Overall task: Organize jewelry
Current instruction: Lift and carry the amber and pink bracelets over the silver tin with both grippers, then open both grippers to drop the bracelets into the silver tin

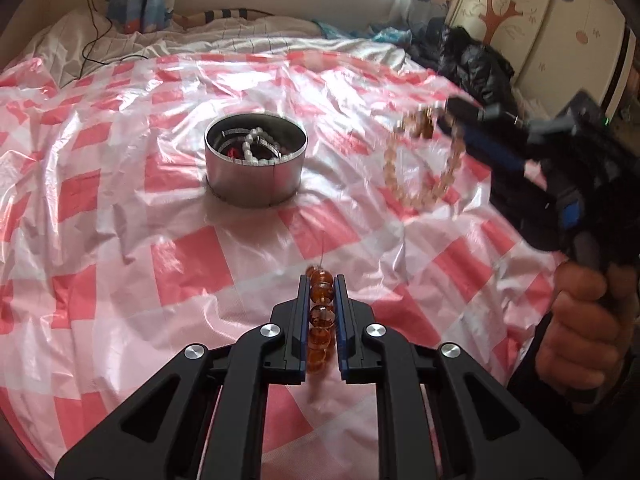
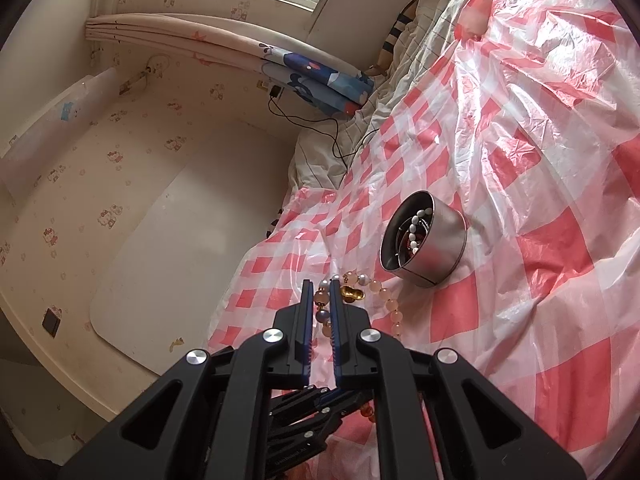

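My left gripper [image 1: 322,278] is shut on an amber bead bracelet [image 1: 321,312], whose beads line up between the pads. My right gripper [image 2: 320,286] is shut on a pale pink bead bracelet [image 2: 380,300] with a gold charm [image 2: 352,293]. In the left wrist view that bracelet [image 1: 424,168] dangles, blurred, from the right gripper [image 1: 450,114] to the right of the tin. A round metal tin [image 1: 256,176] stands on the checked sheet and holds a white bead bracelet [image 1: 252,144] and other pieces. In the right wrist view the tin [image 2: 436,244] is just beyond the pink bracelet.
A crinkled red-and-white checked plastic sheet [image 1: 120,200] covers the bed. Dark clothing [image 1: 472,60] is piled at the far right edge, and a black cable [image 1: 90,32] trails at the far left. A person's hand [image 1: 580,320] grips the right tool. The left gripper [image 2: 320,400] shows below the right one.
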### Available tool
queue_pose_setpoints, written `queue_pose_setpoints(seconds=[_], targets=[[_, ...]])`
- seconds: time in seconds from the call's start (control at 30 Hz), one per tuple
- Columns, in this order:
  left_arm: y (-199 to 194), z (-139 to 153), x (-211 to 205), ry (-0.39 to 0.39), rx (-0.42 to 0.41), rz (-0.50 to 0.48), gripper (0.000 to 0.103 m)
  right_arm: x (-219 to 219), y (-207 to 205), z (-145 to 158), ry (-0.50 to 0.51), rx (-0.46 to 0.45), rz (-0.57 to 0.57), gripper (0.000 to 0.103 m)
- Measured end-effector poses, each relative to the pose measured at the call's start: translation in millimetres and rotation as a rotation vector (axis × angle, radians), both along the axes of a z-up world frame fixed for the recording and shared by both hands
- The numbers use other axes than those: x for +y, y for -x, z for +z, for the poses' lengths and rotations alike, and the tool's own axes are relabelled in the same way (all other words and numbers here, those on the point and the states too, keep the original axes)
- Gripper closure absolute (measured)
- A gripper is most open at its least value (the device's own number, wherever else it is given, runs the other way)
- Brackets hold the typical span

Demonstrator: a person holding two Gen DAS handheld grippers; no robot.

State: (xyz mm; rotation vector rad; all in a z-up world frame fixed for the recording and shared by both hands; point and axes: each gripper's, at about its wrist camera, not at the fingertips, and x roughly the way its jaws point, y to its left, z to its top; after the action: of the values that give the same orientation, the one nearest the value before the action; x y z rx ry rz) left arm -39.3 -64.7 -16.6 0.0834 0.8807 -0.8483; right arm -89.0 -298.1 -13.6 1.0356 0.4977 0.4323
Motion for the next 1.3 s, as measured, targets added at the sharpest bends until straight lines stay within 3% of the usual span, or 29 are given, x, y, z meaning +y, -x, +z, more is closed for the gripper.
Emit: queue_pose_setpoints(seconds=[0.23,0.4,0.5,0.57,0.67,0.7,0.73,0.77,0.87,0.93,0.97,1.0,1.03,1.17,1.3], targets=[[-25,39,2,0.113,-0.037,0.014,0.093,-15,-15,15,-0.036,-0.04,-0.016,0.094],[-59,71,-10,0.199,-0.071,0.024,0.093,-21,-35,21,-0.039,-0.049,-0.011,0.094],[-85,76,-25,0.234,-0.07,0.029,0.093,-21,-49,24,-0.023,-0.047,-0.003,0.094],[-107,65,-37,0.204,-0.057,0.065,0.093,-21,-62,24,-0.02,-0.042,0.002,0.094],[-136,32,-51,0.048,-0.059,0.15,0.092,-18,-84,21,-0.013,-0.024,0.018,0.094],[-139,25,-50,0.029,-0.062,0.163,0.092,-16,-91,20,-0.011,-0.017,0.025,0.094],[-141,20,-47,0.009,-0.063,0.176,0.087,-13,-99,18,-0.008,-0.008,0.036,0.094],[-143,18,-42,-0.008,-0.068,0.197,0.076,-11,-106,15,-0.009,0.0,0.048,0.094],[-144,27,-21,0.025,-0.09,0.253,0.052,1,-125,9,-0.02,0.021,0.091,0.094],[-142,36,-7,0.047,-0.114,0.292,0.043,9,-136,5,0.096,0.1,0.065,0.09],[-139,38,-1,0.049,-0.121,0.307,0.039,12,-138,6,0.193,0.139,0.032,0.083],[-136,39,4,0.042,-0.122,0.316,0.039,14,-134,7,0.296,0.163,-0.017,0.066],[-133,38,7,0.03,-0.125,0.321,0.038,14,-131,9,0.35,0.174,-0.048,0.06],[-104,27,10,-0.074,-0.179,0.32,0.031,10,-111,21,0.424,0.156,-0.09,0.058],[-67,19,5,-0.177,-0.248,0.286,0.023,22,-70,23,0.562,0.187,-0.126,0.036]])
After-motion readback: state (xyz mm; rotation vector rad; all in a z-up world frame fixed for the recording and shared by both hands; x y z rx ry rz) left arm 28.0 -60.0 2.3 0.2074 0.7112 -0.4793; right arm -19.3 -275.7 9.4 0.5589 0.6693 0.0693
